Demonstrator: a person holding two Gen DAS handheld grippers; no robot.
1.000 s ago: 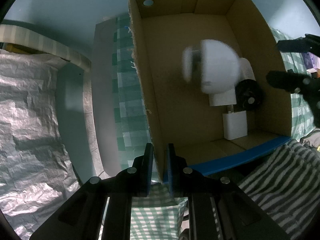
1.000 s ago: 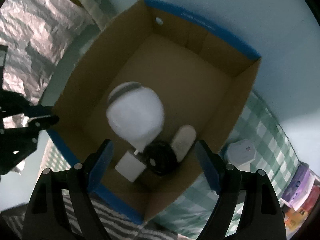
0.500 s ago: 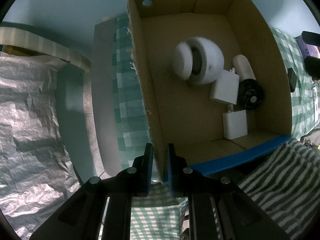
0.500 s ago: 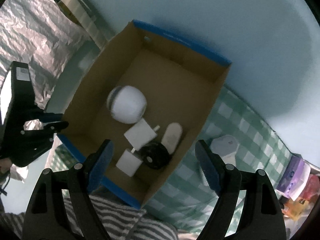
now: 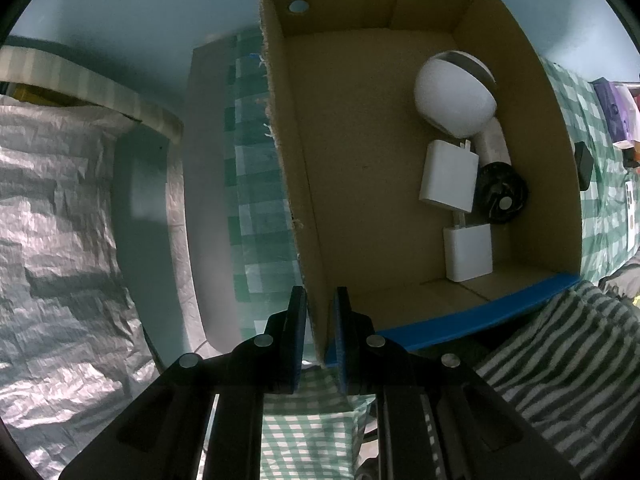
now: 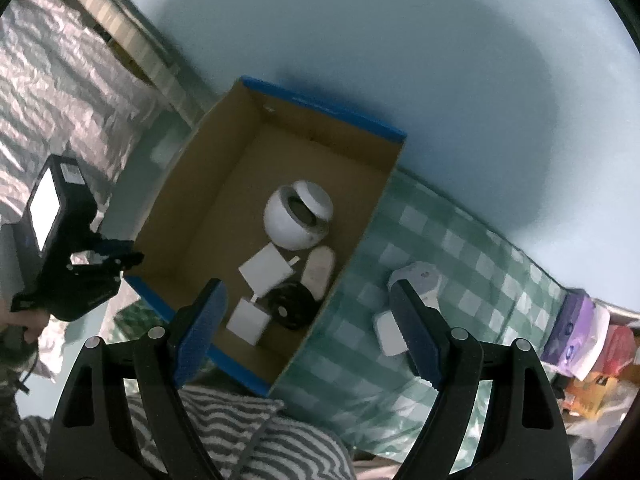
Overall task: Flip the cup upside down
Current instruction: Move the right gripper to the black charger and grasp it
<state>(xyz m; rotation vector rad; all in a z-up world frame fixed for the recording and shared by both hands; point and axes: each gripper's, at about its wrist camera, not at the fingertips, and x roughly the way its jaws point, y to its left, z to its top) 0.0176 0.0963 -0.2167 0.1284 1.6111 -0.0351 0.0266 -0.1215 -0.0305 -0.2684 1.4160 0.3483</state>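
Rolled toward box (image 5: 304, 184) right wall, white cup (image 5: 454, 94) on its side, left gripper (image 5: 320, 332) clamped on box wall, right gripper (image 6: 308, 332) spread wide, empty, blue rim print unreadable.

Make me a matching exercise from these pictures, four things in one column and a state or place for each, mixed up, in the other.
Things:
1. left gripper
2. right gripper
3. white cup
4. black round thing

States or places:
A. open, holding nothing
B. lying on its side in the box
C. shut on the box wall
D. beside the white adapters

Pairs: 1-C, 2-A, 3-B, 4-D
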